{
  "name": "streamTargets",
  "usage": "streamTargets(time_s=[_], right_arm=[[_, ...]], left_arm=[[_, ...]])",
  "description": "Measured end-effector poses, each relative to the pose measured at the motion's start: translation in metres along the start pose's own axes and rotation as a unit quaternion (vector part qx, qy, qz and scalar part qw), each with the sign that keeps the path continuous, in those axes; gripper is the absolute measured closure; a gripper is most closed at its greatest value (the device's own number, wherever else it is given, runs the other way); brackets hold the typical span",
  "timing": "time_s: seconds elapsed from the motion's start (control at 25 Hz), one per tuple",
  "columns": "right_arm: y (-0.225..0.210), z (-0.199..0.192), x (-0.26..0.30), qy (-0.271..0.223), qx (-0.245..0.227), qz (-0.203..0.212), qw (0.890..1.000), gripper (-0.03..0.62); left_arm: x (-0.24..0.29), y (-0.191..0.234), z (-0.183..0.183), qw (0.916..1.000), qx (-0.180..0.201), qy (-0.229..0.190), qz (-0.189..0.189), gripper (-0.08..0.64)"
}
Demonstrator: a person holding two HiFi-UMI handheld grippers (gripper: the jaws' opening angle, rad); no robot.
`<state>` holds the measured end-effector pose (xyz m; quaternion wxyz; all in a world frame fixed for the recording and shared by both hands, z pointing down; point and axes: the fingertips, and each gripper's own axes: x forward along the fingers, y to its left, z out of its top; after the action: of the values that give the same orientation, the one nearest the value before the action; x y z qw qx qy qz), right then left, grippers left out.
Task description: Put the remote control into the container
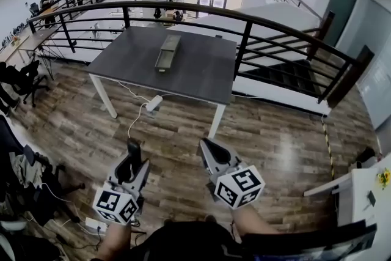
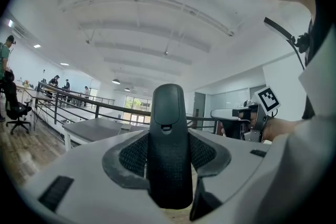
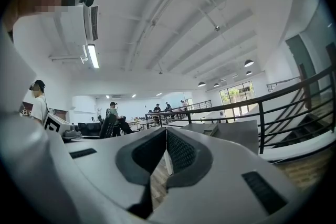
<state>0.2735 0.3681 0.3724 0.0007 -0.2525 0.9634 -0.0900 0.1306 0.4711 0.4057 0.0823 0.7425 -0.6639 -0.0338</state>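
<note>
One remote control (image 2: pixel 168 134), likely rigid, light and slick, is clamped low in the left gripper (image 1: pixel 132 162); the right gripper (image 1: pixel 208 147) is closed and empty.

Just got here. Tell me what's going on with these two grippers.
A person stands on the wooden floor, back from the dark grey table, with a gripper in each hand. The left gripper is clamped on a slim black remote control, which sticks out past its jaws. The right gripper is shut with nothing in it. The long, narrow grey container lies on the table, far from both grippers, so the remote is not yet in it.
</note>
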Motion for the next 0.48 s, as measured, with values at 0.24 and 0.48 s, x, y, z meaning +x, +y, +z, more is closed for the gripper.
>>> streamTargets(time_s=[0.24, 0.48], right_arm=[[0.022, -0.017, 0.015, 0.004, 0.000, -0.009, 1.000, 0.591], [0.026, -0.031, 0.031, 0.007, 0.010, -0.020, 1.000, 0.591]], left_arm=[[-0.008, 0.021, -0.003, 0.9998, -0.003, -0.006, -0.016, 0.343], [-0.003, 0.038, -0.010, 0.9995, -0.007, 0.000, -0.030, 0.344]])
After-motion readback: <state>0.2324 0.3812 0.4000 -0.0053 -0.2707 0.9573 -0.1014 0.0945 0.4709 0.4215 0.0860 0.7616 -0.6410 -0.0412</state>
